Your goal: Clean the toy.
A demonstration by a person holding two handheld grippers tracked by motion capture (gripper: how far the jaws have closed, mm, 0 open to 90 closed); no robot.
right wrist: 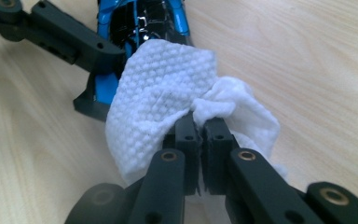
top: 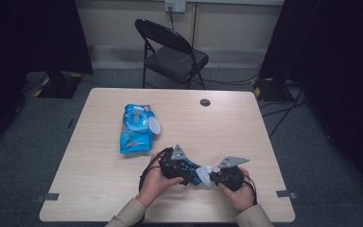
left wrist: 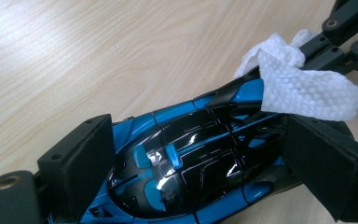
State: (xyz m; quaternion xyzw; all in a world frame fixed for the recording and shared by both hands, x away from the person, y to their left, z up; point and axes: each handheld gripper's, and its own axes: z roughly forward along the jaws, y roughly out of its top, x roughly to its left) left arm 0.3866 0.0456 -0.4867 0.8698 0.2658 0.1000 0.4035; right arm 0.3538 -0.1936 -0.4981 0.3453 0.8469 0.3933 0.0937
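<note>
I am at a pale wooden table [top: 99,189], holding a pair of tongs in each hand, and I am wiping a toy car. The toy car [left wrist: 191,158] is glossy black and blue; it sits on the near part of the table, between my two hands, and everything else is placed from it.

My left tongs [left wrist: 193,163] clamp the car across its body, one black padded jaw pressed on each side. I judge this grip is there to keep the car from sliding while it is rubbed.

My right tongs [right wrist: 200,130] are closed tight, the two jaws nearly meeting, with a white dimpled wipe [right wrist: 163,98] pinched between them. The wipe bunches at the jaws and drapes forward over one end of the car, touching its blue and black shell. Holding it by a pinched fold leaves a loose flap free to drag over the surface, which looks like the reason for the grip.

Beyond the car, farther from me and a little to my left, a blue packet of wipes [top: 136,128] lies flat with its white lid flipped open. Farther still, off the table, stands a black folding chair [top: 172,54].
</note>
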